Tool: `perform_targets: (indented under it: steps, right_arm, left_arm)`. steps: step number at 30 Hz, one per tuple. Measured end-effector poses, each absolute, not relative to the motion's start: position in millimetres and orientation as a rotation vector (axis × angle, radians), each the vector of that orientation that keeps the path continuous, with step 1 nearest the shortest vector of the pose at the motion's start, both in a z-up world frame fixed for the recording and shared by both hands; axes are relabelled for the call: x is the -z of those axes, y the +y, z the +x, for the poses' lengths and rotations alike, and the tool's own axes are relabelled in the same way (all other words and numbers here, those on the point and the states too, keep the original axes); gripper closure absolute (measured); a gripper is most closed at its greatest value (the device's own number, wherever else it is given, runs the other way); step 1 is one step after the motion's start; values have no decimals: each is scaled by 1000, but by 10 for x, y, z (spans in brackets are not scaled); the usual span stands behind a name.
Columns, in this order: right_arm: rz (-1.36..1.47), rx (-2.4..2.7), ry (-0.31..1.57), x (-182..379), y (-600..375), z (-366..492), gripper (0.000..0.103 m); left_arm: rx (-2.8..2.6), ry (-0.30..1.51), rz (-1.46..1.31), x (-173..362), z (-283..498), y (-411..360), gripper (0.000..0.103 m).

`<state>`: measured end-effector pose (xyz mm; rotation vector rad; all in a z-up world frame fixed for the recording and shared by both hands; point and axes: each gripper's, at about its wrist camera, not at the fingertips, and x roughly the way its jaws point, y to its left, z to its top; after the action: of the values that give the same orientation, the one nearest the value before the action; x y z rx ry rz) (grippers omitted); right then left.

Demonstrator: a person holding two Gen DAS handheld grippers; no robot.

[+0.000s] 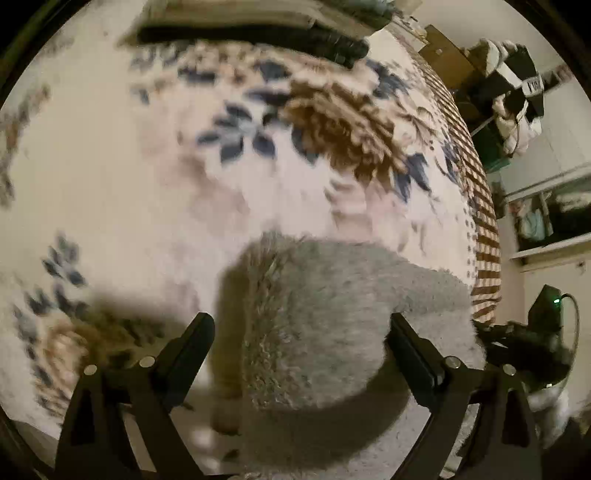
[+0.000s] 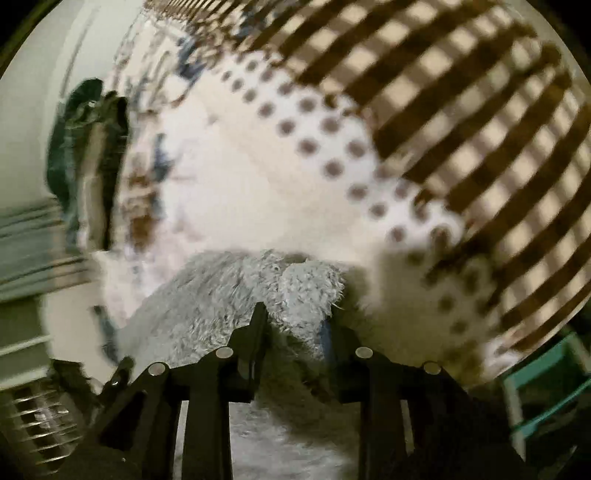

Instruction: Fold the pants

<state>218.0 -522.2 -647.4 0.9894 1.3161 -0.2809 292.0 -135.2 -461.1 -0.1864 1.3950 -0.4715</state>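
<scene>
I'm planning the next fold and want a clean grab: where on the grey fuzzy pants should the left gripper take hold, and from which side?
Take the rounded folded edge of the grey fuzzy pants, coming down from above with the left gripper. Its jaws stand wide, straddling that thick fleece bulge on the floral blanket. A doubled edge probably gives the pads more to bite than flat pile.

Pants (image 1: 332, 314) on blanket (image 1: 147, 184); folded clothes (image 1: 251, 33) behind.

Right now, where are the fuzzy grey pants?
The fuzzy grey pants lie on the flowered blanket, low in both views, between each claw's fingers, near the blanket's checked border.
</scene>
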Motion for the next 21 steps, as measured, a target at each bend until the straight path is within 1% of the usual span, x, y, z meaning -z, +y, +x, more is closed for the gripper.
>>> perform_targets:
  steps: [3, 5, 7, 9, 12, 14, 15, 17, 18, 21]
  right_arm:
    - [942, 259, 1335, 6420, -5187, 2226, 73]
    - [987, 209, 1330, 6268, -5188, 2153, 68]
    - [1034, 188, 1317, 6107, -5184, 1998, 46]
    - [1087, 186, 1291, 5951, -5118, 1687, 34]
    - [1152, 191, 1343, 5992, -4971, 1347, 33]
    - [1219, 198, 1387, 6191, -4828, 1175, 33]
    - [1251, 206, 1403, 6283, -4761, 1133, 35]
    - [1306, 209, 1405, 6427, -4600, 1062, 70]
    - [1273, 233, 1433, 6467, -4572, 1010, 82]
    - [1216, 284, 1481, 6544, -4566, 917, 82]
  left_arm:
    - [473, 1374, -202, 4480, 2871, -1355, 8]
    - [472, 1326, -224, 4254, 2791, -1260, 9]
    - [451, 1276, -291, 4038, 2636, -1044, 9]
    - [418, 1272, -322, 3992, 2493, -913, 9]
    - [371, 1335, -298, 4169, 2213, -826, 9]
    - [354, 1395, -281, 4360, 2083, -840, 9]
    - [341, 1425, -270, 4458, 2000, -837, 9]
    - [326, 1472, -226, 4596, 1823, -842, 9]
    - [317, 1486, -204, 4639, 1739, -823, 9]
    - [311, 1541, -238, 4752, 1570, -704, 8]
